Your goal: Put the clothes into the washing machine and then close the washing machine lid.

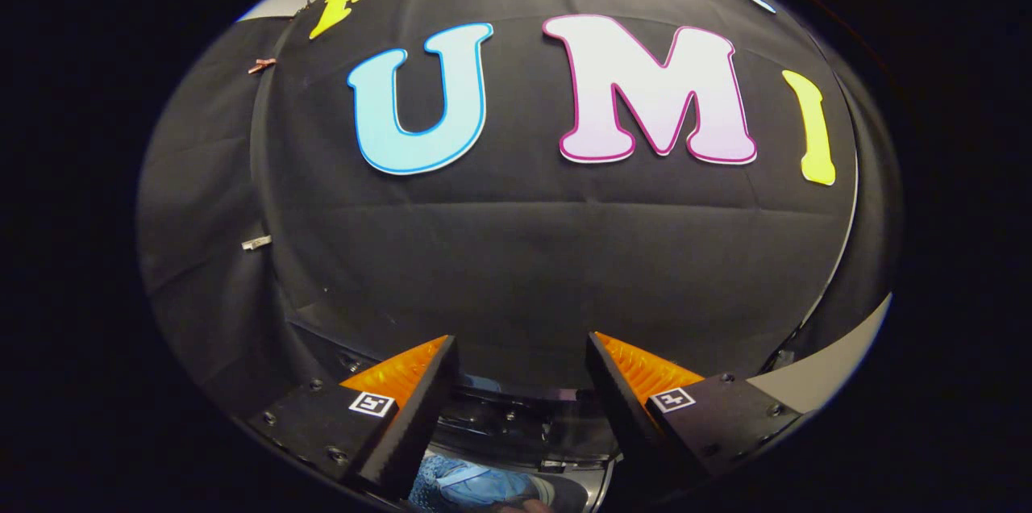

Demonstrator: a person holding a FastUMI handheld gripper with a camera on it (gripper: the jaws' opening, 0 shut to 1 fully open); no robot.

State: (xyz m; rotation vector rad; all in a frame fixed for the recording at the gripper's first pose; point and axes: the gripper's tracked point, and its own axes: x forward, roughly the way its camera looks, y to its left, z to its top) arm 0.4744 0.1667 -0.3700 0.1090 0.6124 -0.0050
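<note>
Clothes [468, 485] (blue fabric) lie below and between my gripper [522, 368] fingers, which stand apart, gripping nothing; washing machine [524, 424] rim just ahead; booth wall [564, 255] beyond.

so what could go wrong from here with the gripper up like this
1. The gripper is open with nothing between its fingers, and it faces the booth wall, so a descent from here would begin poorly aimed.
2. The blue clothes lie low between the fingers, close to the dark rim of what looks like the washing machine. A fingertip might catch that rim on the way down.
3. Little of the cloth shows, so a grab may pinch just a thin fold that slips free.
</note>
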